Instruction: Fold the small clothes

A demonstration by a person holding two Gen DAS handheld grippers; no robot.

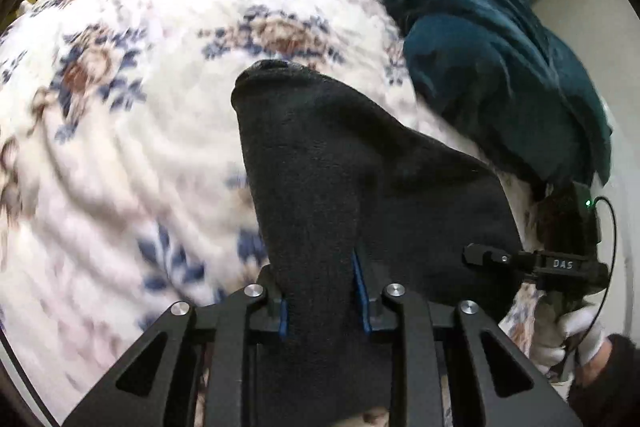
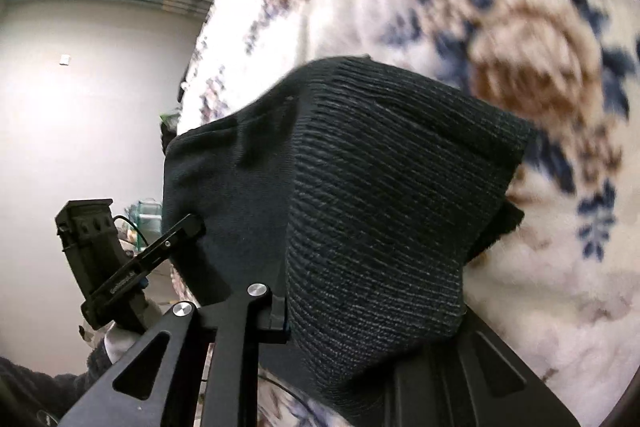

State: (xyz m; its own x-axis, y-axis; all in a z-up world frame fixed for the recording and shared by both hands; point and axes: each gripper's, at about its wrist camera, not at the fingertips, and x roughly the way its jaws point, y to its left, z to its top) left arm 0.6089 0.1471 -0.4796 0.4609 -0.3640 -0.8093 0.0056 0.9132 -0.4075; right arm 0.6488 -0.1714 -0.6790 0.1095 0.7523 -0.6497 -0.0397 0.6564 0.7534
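The left gripper is closed on one end of a black sock, the knit pinched between its blue-padded fingers and running forward from them over the floral blanket. The right gripper holds the ribbed cuff end, which drapes over its fingers and hides how tightly they close; only the left finger shows. A teal garment lies ahead and to the right of the left gripper. To fold well, both grips should likely stay firm, the sock kept taut and level, and one end laid squarely over the other.
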